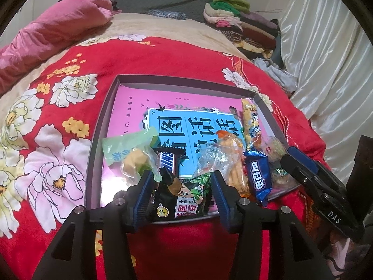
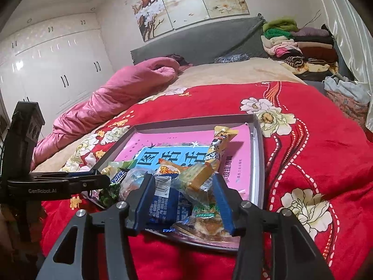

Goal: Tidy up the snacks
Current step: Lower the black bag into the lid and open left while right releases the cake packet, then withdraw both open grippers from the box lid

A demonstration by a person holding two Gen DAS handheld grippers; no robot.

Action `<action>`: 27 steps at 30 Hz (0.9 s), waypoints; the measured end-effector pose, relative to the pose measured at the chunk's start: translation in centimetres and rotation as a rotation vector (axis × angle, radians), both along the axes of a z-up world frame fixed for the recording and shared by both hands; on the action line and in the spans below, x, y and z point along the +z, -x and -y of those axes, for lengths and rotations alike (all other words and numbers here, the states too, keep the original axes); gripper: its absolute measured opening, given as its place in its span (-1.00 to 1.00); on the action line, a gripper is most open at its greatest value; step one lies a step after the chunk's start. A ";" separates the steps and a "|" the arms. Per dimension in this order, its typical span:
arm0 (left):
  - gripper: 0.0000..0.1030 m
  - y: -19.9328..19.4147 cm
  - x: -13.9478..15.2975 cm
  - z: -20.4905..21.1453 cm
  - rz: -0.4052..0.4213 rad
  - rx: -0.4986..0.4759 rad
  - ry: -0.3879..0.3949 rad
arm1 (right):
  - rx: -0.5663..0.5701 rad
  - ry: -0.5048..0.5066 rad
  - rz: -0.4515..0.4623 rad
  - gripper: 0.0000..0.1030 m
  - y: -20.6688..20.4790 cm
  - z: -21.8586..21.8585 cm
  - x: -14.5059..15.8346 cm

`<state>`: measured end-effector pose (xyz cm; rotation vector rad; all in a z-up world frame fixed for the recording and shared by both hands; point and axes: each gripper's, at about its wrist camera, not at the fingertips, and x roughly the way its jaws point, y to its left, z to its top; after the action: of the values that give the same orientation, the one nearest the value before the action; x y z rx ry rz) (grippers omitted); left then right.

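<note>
In the shallow box (image 1: 102, 126) on the bed, the black-and-green bean packet (image 1: 184, 198) lies between the left gripper (image 1: 180, 194)'s spread jaws; the right gripper (image 2: 184, 200), spread too, straddles the blue Oreo packet (image 2: 163, 207).

Both wrist views look down close — sharing the tray (image 1: 268, 114).

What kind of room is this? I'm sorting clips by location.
A bedroom, most likely: a bed with a red floral blanket, a grey headboard, and white wardrobes along the wall.
</note>
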<state>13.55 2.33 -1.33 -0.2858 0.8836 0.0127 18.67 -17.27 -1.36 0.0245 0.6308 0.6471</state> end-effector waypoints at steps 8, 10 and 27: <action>0.18 0.2 0.3 0.0 0.005 0.004 -0.003 | -0.012 0.004 0.006 0.12 0.1 0.2 0.2; 0.22 0.3 0.4 0.0 0.007 0.003 -0.002 | -0.014 -0.001 0.007 0.12 0.1 0.3 0.3; 0.52 1.8 2.4 0.2 0.056 0.014 -0.016 | -0.065 0.038 0.145 0.76 3.1 0.1 2.9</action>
<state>11.78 2.17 1.05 -0.2762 0.8261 0.0246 15.60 -17.40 1.54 -0.0368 0.4999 0.5684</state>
